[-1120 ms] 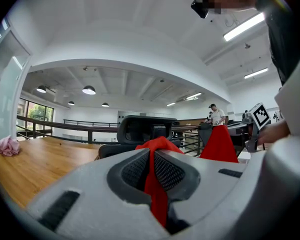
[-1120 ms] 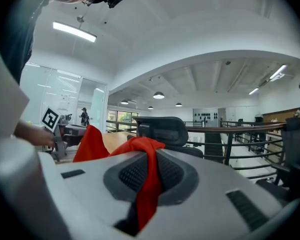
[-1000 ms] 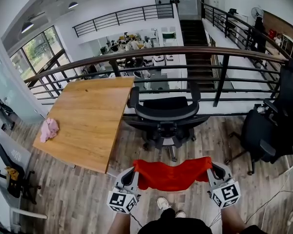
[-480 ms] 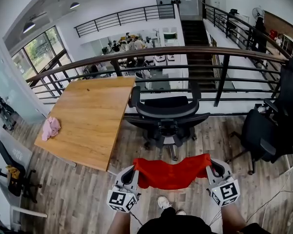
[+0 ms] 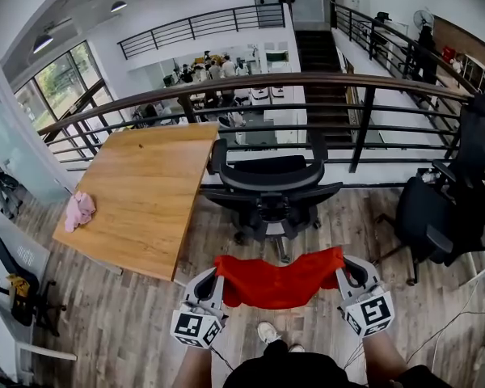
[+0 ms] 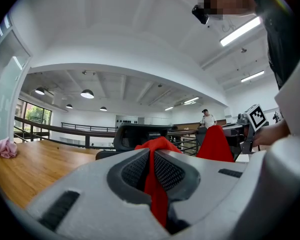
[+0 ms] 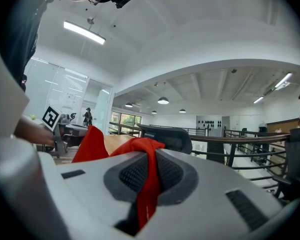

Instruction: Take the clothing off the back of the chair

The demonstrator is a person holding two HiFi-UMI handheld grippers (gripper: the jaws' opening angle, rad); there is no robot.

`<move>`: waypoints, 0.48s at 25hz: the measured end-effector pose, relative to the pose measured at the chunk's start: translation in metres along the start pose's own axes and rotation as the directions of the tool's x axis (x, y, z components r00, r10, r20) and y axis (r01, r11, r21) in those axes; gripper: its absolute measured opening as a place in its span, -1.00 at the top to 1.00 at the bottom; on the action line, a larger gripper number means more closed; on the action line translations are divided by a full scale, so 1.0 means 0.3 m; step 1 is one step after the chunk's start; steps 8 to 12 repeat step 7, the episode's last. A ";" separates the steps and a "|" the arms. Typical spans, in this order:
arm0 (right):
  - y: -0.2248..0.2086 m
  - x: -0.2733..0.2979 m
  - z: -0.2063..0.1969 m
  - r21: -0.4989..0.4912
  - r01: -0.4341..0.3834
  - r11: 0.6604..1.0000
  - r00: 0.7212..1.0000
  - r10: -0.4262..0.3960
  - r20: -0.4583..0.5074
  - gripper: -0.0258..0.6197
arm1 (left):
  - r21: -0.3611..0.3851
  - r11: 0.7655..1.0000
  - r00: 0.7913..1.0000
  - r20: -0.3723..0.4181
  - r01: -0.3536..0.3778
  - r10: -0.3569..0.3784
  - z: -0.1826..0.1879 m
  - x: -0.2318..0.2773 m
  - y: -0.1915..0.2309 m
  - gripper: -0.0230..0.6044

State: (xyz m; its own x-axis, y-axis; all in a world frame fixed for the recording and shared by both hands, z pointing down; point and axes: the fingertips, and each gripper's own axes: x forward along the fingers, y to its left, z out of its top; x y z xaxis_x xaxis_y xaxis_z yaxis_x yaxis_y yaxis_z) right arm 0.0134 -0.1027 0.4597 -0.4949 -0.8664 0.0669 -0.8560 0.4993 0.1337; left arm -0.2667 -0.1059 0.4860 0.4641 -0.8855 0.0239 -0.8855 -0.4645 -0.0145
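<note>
A red garment [image 5: 276, 280] hangs stretched between my two grippers, clear of the black office chair [image 5: 268, 190] that stands just beyond it. My left gripper [image 5: 217, 276] is shut on the garment's left end, and the red cloth [image 6: 155, 184] runs pinched between its jaws. My right gripper [image 5: 341, 270] is shut on the right end, with a fold of red cloth [image 7: 147, 184] squeezed between its jaws. The chair's back [image 7: 166, 137] shows bare in the right gripper view.
A wooden table [image 5: 149, 192] stands left of the chair, with a pink cloth [image 5: 78, 210] near its left edge. A dark railing [image 5: 307, 83] runs behind. More black chairs [image 5: 444, 208] stand at the right. Another chair [image 5: 20, 285] sits lower left.
The view has shifted slightly. The red garment stays held between both grippers, at about the same place in front of the chair.
</note>
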 end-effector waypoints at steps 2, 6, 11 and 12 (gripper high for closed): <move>-0.002 0.004 0.003 0.001 0.002 1.000 1.000 -0.002 0.003 0.84 | 0.000 1.000 1.000 0.002 0.001 -0.001 0.003 0.006 0.001 0.84; -0.016 0.011 0.014 -0.002 0.007 1.000 1.000 -0.006 0.012 0.84 | 0.005 1.000 1.000 0.006 0.005 -0.005 0.015 0.022 0.000 0.84; -0.020 0.013 0.018 -0.003 0.007 1.000 1.000 -0.007 0.014 0.84 | 0.007 1.000 1.000 0.007 0.005 -0.005 0.019 0.027 0.000 0.84; -0.020 0.013 0.018 -0.003 0.007 1.000 1.000 -0.007 0.014 0.84 | 0.007 1.000 1.000 0.007 0.005 -0.005 0.019 0.027 0.000 0.84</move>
